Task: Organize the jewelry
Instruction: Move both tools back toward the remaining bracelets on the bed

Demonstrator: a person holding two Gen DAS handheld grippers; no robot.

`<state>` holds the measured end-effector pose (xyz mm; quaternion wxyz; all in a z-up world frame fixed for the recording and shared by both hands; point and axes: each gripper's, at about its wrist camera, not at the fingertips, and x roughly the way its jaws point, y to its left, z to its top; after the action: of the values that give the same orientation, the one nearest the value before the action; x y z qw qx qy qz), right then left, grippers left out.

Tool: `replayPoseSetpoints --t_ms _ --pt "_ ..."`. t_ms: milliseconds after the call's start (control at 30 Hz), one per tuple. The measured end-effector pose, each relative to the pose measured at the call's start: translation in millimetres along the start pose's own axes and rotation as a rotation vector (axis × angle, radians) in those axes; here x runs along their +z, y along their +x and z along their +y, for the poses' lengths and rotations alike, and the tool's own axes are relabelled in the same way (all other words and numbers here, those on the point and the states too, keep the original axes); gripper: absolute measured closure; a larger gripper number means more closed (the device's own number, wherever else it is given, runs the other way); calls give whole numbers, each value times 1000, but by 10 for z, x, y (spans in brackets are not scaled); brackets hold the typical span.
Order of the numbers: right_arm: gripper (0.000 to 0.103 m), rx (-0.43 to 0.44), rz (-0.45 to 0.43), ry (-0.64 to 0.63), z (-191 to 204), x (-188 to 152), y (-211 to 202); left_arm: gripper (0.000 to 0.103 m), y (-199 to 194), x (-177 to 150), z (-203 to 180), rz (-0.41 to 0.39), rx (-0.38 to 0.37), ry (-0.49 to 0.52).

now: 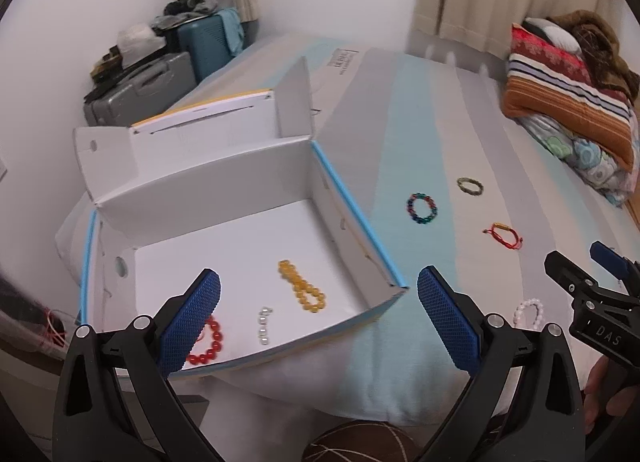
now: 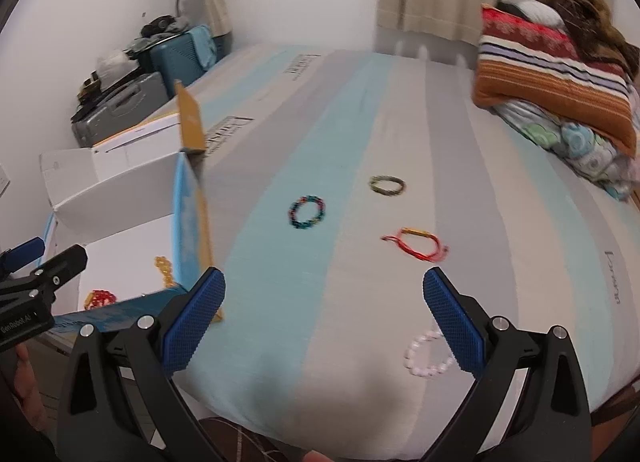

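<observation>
An open white cardboard box [image 1: 224,177] with blue edges sits on the bed's left side. Inside lie an orange bead bracelet [image 1: 302,286], a red bead bracelet [image 1: 208,346] and a small silver piece [image 1: 263,325]. On the bed lie a multicoloured bracelet [image 2: 306,211], an olive bracelet [image 2: 386,184], a red cord bracelet [image 2: 416,248] and a pale pink bead bracelet [image 2: 426,354]. My left gripper [image 1: 318,318] is open and empty over the box's near right corner. My right gripper [image 2: 324,322] is open and empty above the bed, its right finger [image 2: 454,326] over the pink bracelet.
A striped bedsheet [image 2: 320,141] covers the bed. Folded blankets and pillows [image 2: 560,73] are stacked at the far right. Suitcases [image 1: 140,93] with clutter and a blue lamp stand by the wall at the far left. The box lid flaps [image 1: 296,97] stand upright.
</observation>
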<state>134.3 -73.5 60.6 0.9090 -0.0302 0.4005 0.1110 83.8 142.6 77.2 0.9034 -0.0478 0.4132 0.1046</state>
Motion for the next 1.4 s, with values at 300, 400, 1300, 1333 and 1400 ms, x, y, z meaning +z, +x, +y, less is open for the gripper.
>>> replayPoseSetpoints --t_ms 300,400,1300,1333,1400 --pt "8 -43 22 55 -501 -167 36 6 116 28 -390 11 -33 44" --pt "8 -56 31 78 -668 -227 52 6 153 29 -525 15 -45 59" --pt "8 -136 161 200 -1654 -804 579 6 1285 258 -1460 106 -130 160" --pt "8 -139 171 204 -1681 -836 628 6 1348 263 -1482 111 -130 163" --pt "8 -139 184 208 -1723 -868 697 6 1458 265 -1523 121 -132 165"
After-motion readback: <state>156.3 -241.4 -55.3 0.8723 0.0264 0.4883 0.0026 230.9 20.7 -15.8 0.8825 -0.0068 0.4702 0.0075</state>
